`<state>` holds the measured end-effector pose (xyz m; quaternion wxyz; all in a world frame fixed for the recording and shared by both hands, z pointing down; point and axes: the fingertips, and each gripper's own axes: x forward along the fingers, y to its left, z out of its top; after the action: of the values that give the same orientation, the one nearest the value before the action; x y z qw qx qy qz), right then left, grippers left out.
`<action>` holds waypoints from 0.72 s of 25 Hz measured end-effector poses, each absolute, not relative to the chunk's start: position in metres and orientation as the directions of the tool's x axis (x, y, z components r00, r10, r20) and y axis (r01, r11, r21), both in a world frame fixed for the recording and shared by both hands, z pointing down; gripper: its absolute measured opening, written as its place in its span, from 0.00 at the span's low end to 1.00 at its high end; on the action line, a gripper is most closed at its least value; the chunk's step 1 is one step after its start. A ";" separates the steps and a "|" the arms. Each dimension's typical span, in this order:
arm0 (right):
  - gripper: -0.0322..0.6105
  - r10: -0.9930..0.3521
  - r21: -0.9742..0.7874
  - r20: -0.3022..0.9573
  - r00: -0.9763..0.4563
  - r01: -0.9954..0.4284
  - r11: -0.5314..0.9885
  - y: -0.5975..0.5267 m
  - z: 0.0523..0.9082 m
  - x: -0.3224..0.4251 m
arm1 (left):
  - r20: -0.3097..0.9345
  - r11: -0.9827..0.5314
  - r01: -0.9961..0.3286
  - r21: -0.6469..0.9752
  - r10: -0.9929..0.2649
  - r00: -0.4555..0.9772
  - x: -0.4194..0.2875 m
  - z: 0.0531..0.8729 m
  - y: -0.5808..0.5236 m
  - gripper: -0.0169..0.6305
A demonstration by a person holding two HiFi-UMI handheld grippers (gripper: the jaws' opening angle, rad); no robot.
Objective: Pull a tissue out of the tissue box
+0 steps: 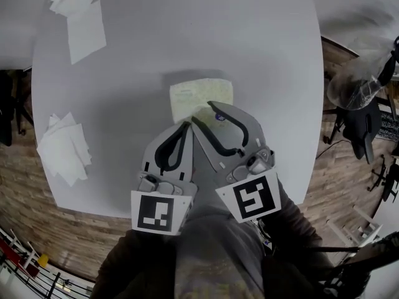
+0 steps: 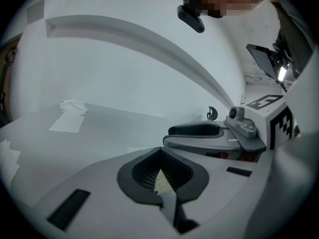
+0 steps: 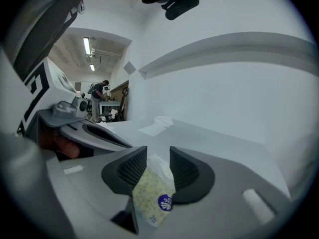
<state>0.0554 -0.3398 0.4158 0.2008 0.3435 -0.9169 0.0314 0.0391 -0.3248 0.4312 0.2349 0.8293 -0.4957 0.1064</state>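
The tissue box is a soft pale yellow-green pack with a blue round logo, lying at the middle of the round white table. My right gripper hangs over its near edge and is open. In the right gripper view the pack shows through the gap between the pads of that gripper, with a bit of white tissue at its top; the pads do not press on it. My left gripper is just left of the right one, shut, with nothing seen at its tips. A sliver of the pack shows behind its pads.
Loose white tissues lie at the table's far left and at its left edge. A dark chair and a clear plastic bag stand on the wooden floor to the right. The person's legs are under the near table edge.
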 end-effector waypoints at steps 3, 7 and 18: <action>0.24 -0.596 0.103 0.425 -0.681 -0.618 0.779 -0.343 0.429 0.050 | 0.425 -0.387 -0.877 0.286 -0.769 0.478 0.032 0.440 -0.329 0.02; 0.24 -0.584 0.116 0.467 -0.664 -0.608 0.785 -0.348 0.446 0.048 | 0.438 -0.378 -0.879 0.291 -0.764 0.474 0.029 0.451 -0.334 0.02; 0.14 -0.598 0.166 0.494 -0.631 -0.607 0.778 -0.353 0.457 0.049 | 0.448 -0.394 -0.868 0.301 -0.746 0.493 0.033 0.461 -0.340 0.02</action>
<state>0.0494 -0.3532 0.4572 0.2704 0.3334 -0.9031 0.0080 0.0325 -0.3402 0.4606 0.2535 0.8261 -0.4885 0.1211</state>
